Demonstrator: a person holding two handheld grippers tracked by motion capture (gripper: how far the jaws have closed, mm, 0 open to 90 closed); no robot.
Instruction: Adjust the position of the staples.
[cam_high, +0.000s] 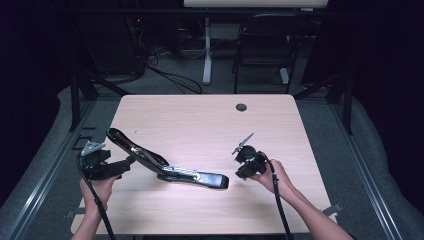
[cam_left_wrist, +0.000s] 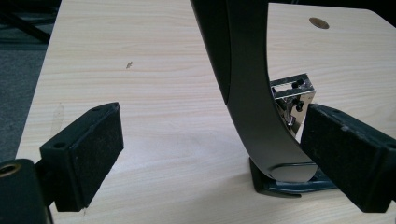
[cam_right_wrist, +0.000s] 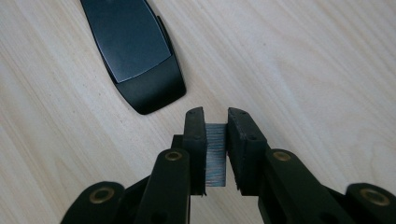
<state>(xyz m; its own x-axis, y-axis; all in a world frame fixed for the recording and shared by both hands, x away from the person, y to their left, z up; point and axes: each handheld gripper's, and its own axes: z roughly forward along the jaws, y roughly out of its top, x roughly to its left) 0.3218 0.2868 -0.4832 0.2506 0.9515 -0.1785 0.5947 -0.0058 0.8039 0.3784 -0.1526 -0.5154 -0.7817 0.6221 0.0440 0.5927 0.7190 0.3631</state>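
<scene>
Grey strip of staples sits clamped between the pads of the right gripper, just short of the black stapler's front end. Beyond, left gripper stands wide apart around its raised arm.

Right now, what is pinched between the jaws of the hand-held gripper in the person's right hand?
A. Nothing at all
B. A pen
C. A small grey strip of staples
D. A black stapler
C: in the right gripper view, the right hand-held gripper has its jaws closed on a small grey ribbed strip of staples, while the open black stapler lies apart on the table.
</scene>
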